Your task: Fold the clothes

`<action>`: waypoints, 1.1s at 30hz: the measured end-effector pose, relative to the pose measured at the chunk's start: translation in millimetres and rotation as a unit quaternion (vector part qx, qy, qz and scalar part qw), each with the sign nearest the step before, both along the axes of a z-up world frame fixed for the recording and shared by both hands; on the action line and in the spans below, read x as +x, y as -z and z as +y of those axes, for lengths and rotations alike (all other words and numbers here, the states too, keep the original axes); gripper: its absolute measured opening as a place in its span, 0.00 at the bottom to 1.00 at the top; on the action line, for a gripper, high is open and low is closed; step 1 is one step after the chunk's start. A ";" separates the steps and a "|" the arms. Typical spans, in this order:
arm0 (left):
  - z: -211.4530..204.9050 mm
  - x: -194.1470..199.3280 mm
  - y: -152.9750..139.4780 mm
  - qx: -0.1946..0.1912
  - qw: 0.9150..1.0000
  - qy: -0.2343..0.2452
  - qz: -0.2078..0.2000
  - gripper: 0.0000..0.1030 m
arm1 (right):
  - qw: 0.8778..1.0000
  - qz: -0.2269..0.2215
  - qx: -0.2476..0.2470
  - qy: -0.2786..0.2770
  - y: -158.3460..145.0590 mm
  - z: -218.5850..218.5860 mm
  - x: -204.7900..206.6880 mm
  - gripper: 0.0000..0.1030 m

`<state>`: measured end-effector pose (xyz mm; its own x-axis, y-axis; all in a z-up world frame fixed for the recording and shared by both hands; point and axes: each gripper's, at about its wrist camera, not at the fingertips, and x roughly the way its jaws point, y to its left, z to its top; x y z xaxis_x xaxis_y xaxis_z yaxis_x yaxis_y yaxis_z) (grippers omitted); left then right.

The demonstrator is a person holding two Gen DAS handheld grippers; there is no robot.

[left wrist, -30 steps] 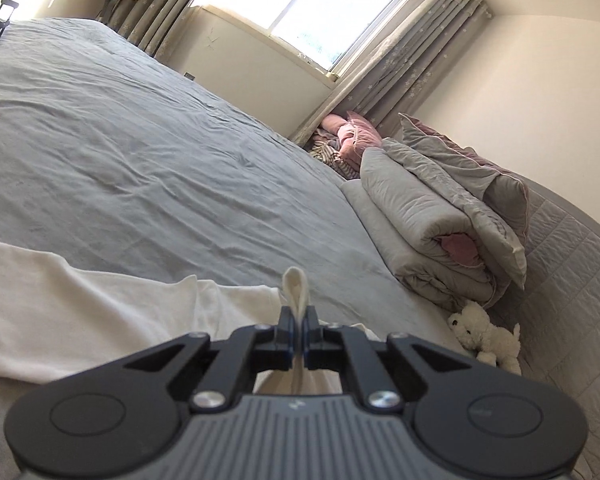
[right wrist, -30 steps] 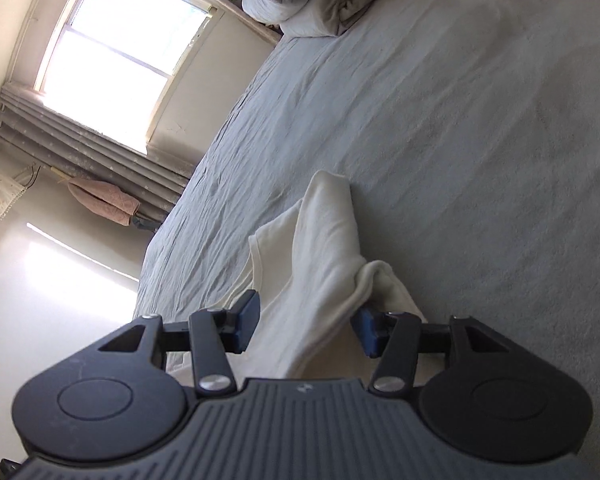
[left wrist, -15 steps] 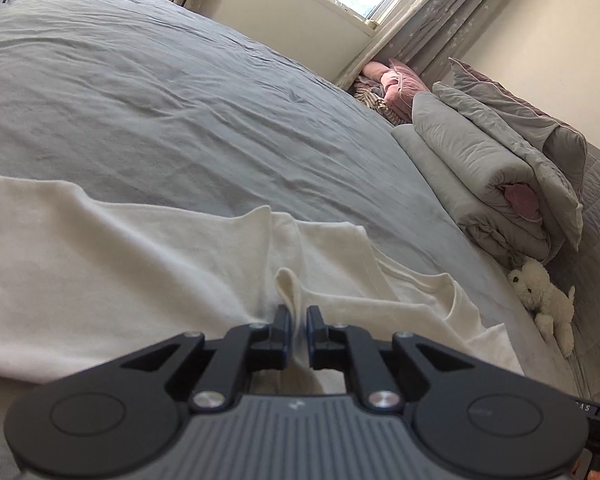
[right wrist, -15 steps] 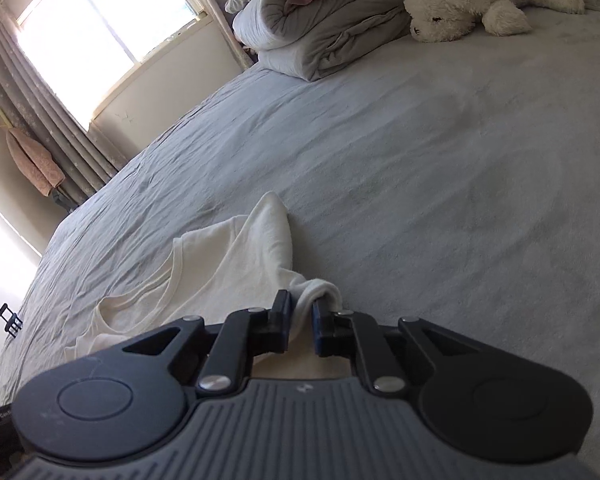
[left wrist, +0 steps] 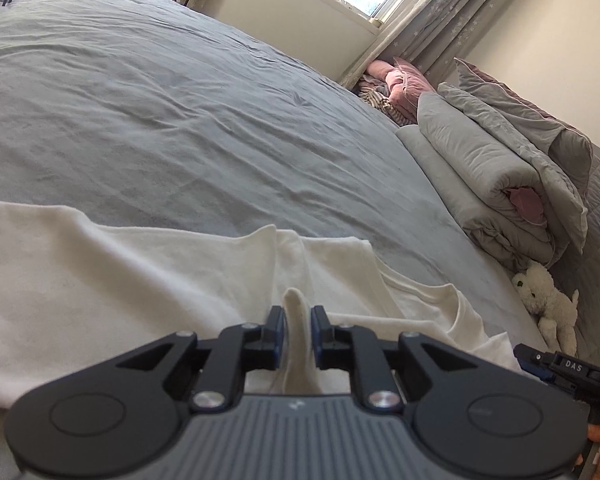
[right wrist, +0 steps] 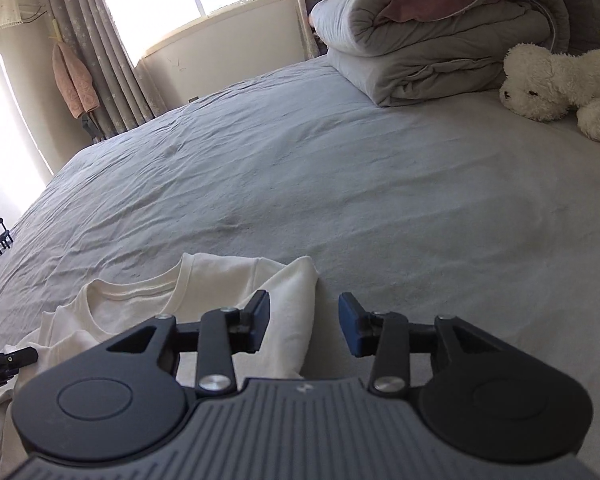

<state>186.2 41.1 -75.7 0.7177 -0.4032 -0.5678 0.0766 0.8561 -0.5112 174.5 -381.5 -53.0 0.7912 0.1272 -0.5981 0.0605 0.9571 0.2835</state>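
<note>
Cream cotton T-shirt (left wrist: 120, 272): runs off the left edge in the left wrist view; its near part is hidden under the black gripper body. A pinched-up ridge of cloth stands between the left gripper (left wrist: 297, 330) pads; contact cannot be told. Right gripper (right wrist: 303, 326): shirt hem disappears beneath its body. Small black stand-like object (right wrist: 1, 236) at far bed corner: too small to identify.

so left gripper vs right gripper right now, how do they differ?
Left gripper has its jaws nearly closed around an upright fold of the cream shirt; right gripper is wide open and holds nothing. The left sits over the shirt's body; the right sits at the sleeve edge, half over bare grey bedding. Both are black with blue pads.
</note>
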 end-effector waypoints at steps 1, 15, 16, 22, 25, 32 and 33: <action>-1.0 1.6 0.5 0.002 1.000 0.001 0.001 0.13 | 1.000 0.008 0.001 -0.005 4.7 1.0 9.4 0.41; -12.0 4.9 6.4 0.070 0.997 0.002 -0.041 0.04 | 0.998 -0.022 0.011 0.057 30.4 -8.7 16.5 0.06; -13.2 5.9 5.0 0.072 0.997 0.003 -0.038 0.04 | 0.998 -0.021 0.011 0.057 29.5 -8.8 16.8 0.07; -13.2 -4.9 -15.6 0.065 0.997 0.006 -0.031 0.27 | 0.998 -0.023 -0.004 0.063 6.1 -12.7 -0.6 0.39; -14.9 -16.2 -27.3 0.067 0.997 0.008 -0.042 0.26 | 0.997 -0.027 0.001 0.066 -2.6 -13.1 -15.8 0.39; -35.7 -29.7 -23.0 0.071 0.996 0.052 -0.030 0.21 | 0.999 -0.013 -0.009 0.049 -7.1 5.8 -42.9 0.39; -38.4 -29.8 -18.3 0.077 0.995 0.056 -0.022 0.21 | 0.999 -0.007 -0.015 0.043 -3.9 9.8 -43.9 0.39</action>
<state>156.4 2.7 -57.4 0.6991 -0.3921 -0.5980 0.1953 0.9092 -0.3678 130.6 -371.7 -49.2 0.8068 0.0413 -0.5894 0.1388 0.9564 0.2569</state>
